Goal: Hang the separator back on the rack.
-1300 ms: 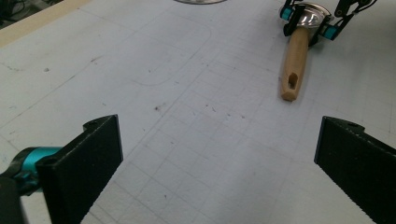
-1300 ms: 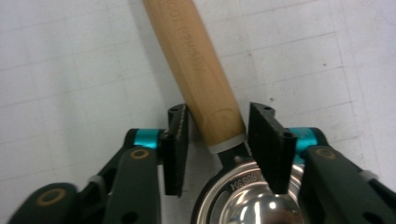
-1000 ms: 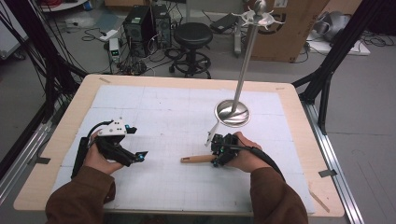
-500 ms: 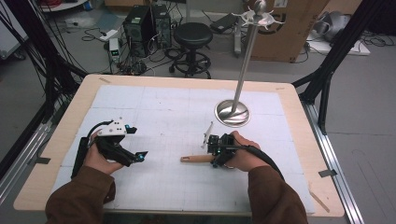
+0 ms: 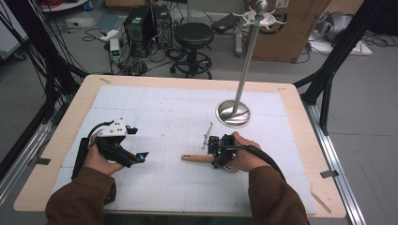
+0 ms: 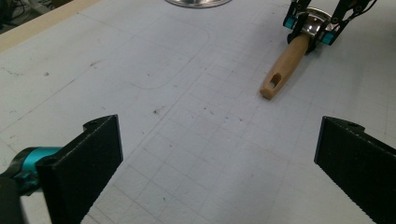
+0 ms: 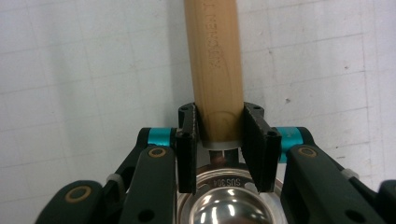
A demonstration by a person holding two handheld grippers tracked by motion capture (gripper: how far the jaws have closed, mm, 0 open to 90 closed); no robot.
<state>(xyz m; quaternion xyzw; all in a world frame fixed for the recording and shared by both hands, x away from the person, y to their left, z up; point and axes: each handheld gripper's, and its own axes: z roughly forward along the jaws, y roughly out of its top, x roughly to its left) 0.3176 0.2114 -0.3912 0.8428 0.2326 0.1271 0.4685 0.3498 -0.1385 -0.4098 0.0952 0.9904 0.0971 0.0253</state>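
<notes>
A utensil with a light wooden handle (image 5: 197,158) and a steel bowl (image 7: 224,210) lies on the white gridded mat, right of the middle. My right gripper (image 5: 217,152) is shut on the handle (image 7: 215,56) at the end where it meets the steel. Its jaws have just been closing, and both pads now press the wood. The left gripper view shows the same grip from afar, with the handle (image 6: 282,70) pointing away from the right gripper (image 6: 312,29). At the left of the mat my left gripper (image 5: 137,144) rests open, its jaws (image 6: 219,172) wide apart over bare mat.
A metal stand with a round base (image 5: 233,114) and a tall pole with hooks on top (image 5: 259,18) rises just behind the right hand. The wooden table edge (image 5: 61,140) frames the mat. A stool and computers stand on the floor beyond.
</notes>
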